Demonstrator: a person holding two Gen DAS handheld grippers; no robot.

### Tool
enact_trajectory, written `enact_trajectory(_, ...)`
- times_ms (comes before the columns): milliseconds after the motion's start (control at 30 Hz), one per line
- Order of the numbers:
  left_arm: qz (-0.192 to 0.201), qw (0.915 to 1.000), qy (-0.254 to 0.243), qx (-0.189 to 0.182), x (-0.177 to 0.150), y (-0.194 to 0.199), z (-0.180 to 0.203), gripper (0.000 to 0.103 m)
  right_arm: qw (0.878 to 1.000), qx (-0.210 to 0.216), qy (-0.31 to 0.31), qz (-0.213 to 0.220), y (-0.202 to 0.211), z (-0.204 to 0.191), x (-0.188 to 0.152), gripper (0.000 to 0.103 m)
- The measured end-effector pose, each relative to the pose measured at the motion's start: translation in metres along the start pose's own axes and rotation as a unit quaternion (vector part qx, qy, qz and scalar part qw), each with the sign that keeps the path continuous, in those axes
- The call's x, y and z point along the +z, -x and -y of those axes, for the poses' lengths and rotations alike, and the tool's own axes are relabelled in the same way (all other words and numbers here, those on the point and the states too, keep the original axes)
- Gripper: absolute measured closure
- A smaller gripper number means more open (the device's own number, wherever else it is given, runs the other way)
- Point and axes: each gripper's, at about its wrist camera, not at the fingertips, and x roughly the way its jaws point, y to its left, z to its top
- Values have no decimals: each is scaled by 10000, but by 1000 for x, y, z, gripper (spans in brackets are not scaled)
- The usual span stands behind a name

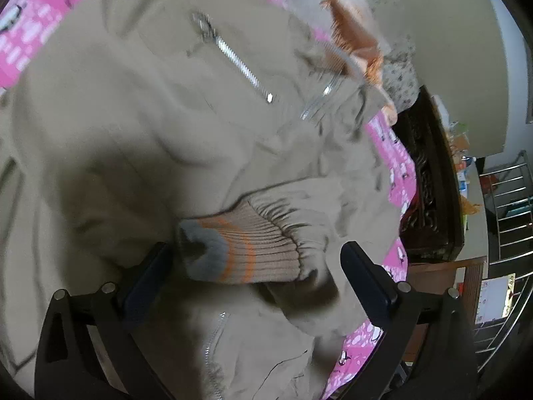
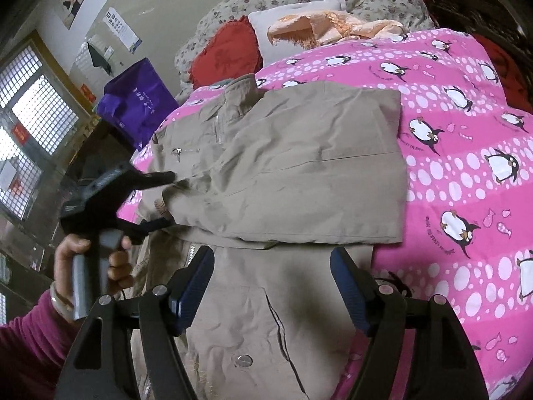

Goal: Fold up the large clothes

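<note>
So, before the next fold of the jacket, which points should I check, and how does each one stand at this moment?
1. Left gripper open, nothing pinched: ok. The ribbed cuff lies between its fingers, but the pads are apart from it.
2. Right gripper open, holding nothing: ok.
3. Sleeve laid across the body of the jacket: ok, the cuff rests on the front.
4. Far side folded in with a straight edge: ok.
5. Jacket fully on the pink penguin bedspread: cannot tell, the near hem is out of view.
6. Fabric flat: not ok, wrinkles near the chest zipper.
</note>
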Motion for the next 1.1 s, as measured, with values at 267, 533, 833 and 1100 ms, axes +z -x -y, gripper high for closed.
enact_trajectory(267, 741, 9900, -1202, -49, 9, 58, 50, 81, 9997, -243, -102, 8, 5, 10, -5, 27)
enact_trajectory(533, 1171, 9774, -1533, 863, 38, 80, 19, 81, 9973, -488, -533, 113, -7, 31, 13, 27)
enact_trajectory(833, 1213, 9830, -1143, 776, 41, 73, -4, 81, 9913, -480, -1127, -472, -73, 58, 66, 27)
enact_trajectory(1100, 1519, 9786, -976, 990, 63, 91, -23, 81, 9914, -489, -1209, 85, -53, 73, 74, 24)
